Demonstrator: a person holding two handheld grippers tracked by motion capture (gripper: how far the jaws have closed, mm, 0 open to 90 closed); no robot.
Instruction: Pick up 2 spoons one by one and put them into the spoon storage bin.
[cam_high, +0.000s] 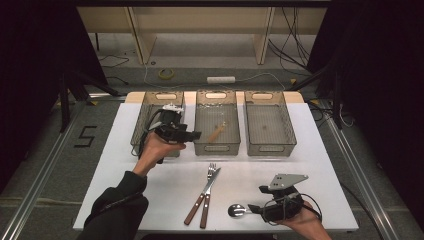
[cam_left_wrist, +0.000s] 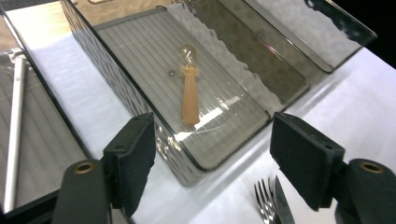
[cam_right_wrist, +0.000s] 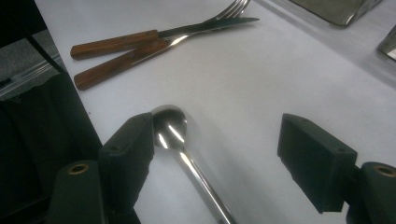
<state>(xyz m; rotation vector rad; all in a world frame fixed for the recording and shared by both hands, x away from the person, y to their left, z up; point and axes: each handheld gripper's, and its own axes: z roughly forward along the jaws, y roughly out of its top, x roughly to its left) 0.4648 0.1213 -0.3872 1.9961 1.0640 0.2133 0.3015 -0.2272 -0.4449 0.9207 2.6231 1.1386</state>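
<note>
Left forearm, in a dark sleeve (cam_high: 117, 210), rising from the bottom left of the high view toward the centre-left. Left hand (cam_high: 159, 148) bare, wrapped around the handle from below, wrist bent slightly upward. Left gripper (cam_high: 195, 134) held level, pointing toward the right of the frame, cable trailing down the arm. Jaws standing wide apart in the left gripper view, nothing between the pads (cam_left_wrist: 135, 163).

Right hand (cam_high: 305, 223) at the bottom right of the high view, low in the frame. Right gripper (cam_high: 251, 209) pointing left, grey three-cornered plate on top. Jaws parted wide in the right gripper view, pads (cam_right_wrist: 128, 161) pressing on nothing.
</note>
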